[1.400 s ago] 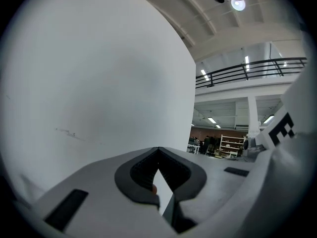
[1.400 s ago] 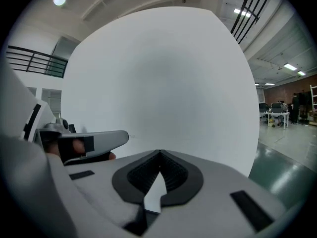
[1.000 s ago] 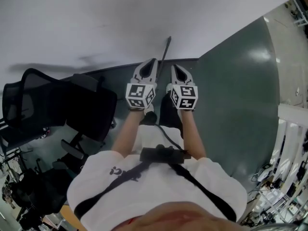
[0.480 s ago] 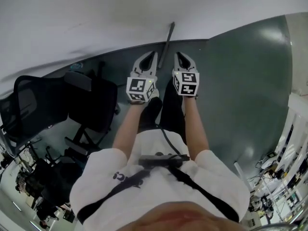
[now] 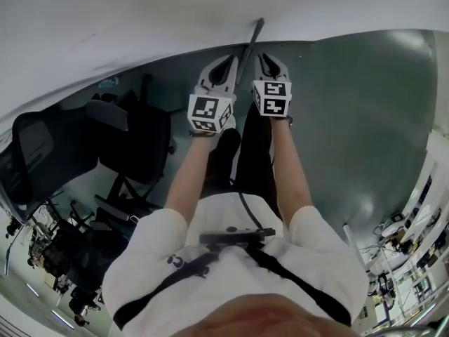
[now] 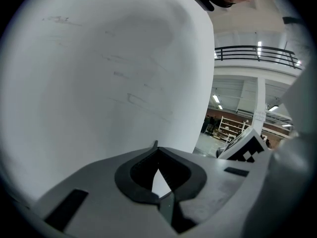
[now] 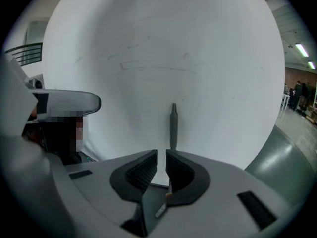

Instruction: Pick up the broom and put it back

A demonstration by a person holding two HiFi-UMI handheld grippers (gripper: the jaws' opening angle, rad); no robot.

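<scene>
The broom shows only as a thin dark handle (image 5: 253, 39) leaning on the white wall (image 5: 140, 20), between my two grippers in the head view. In the right gripper view the handle (image 7: 173, 125) stands upright just beyond the jaws. My right gripper (image 5: 270, 62) (image 7: 161, 153) has its jaws opening, a narrow gap between the ribbed pads with only wall showing through it. My left gripper (image 5: 226, 65) (image 6: 156, 146) is shut, tips touching, nothing held, and faces the bare wall. The broom's head is hidden.
Two black office chairs (image 5: 133, 146) stand to the left, close to my left arm. Dark green floor (image 5: 351, 118) stretches to the right of my legs. Beyond the wall's edge, the left gripper view shows a hall with shelving (image 6: 233, 128).
Both grippers have gone down and forward towards the foot of the wall, staying side by side. The broom handle still stands between them against the wall.
</scene>
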